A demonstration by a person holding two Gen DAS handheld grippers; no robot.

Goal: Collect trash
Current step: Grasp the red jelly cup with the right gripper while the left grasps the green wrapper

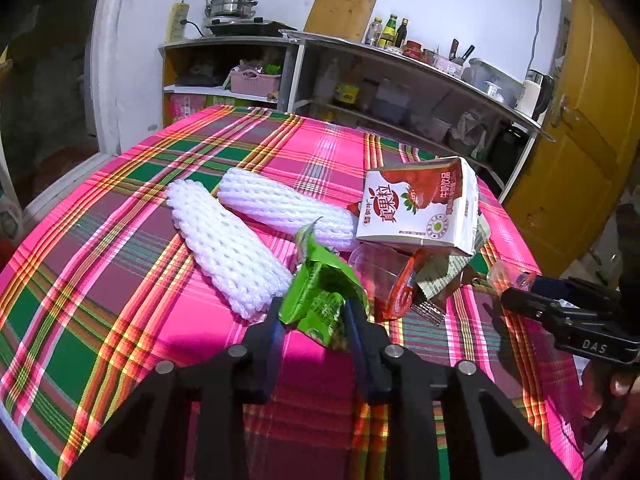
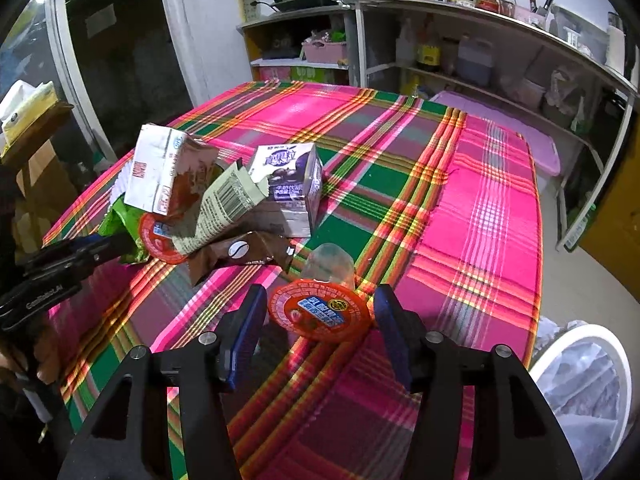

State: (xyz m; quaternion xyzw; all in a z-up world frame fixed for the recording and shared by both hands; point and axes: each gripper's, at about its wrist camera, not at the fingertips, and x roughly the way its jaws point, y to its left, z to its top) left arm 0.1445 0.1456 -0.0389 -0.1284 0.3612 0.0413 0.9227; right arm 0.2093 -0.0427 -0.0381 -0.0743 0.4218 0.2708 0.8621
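Note:
My left gripper (image 1: 316,312) is shut on a crumpled green wrapper (image 1: 320,292), near the pile; it also shows at the left of the right wrist view (image 2: 116,246). My right gripper (image 2: 320,312) is open around a clear jelly cup with an orange lid (image 2: 320,312) on the plaid tablecloth (image 2: 480,220); its fingers stand apart from the lid. The pile holds a strawberry drink carton (image 1: 420,204), a purple drink carton (image 2: 292,188), a second orange-lidded cup (image 1: 384,280), a brown coffee wrapper (image 2: 240,254), a torn barcode wrapper (image 2: 224,208) and two white foam nets (image 1: 228,248).
A white bin with a plastic liner (image 2: 584,376) stands by the table's right edge. Shelves with bottles, a pot and boxes (image 2: 460,40) run along the back wall. A yellow door (image 1: 580,140) is at the right. A pink mat (image 2: 520,136) lies behind the table.

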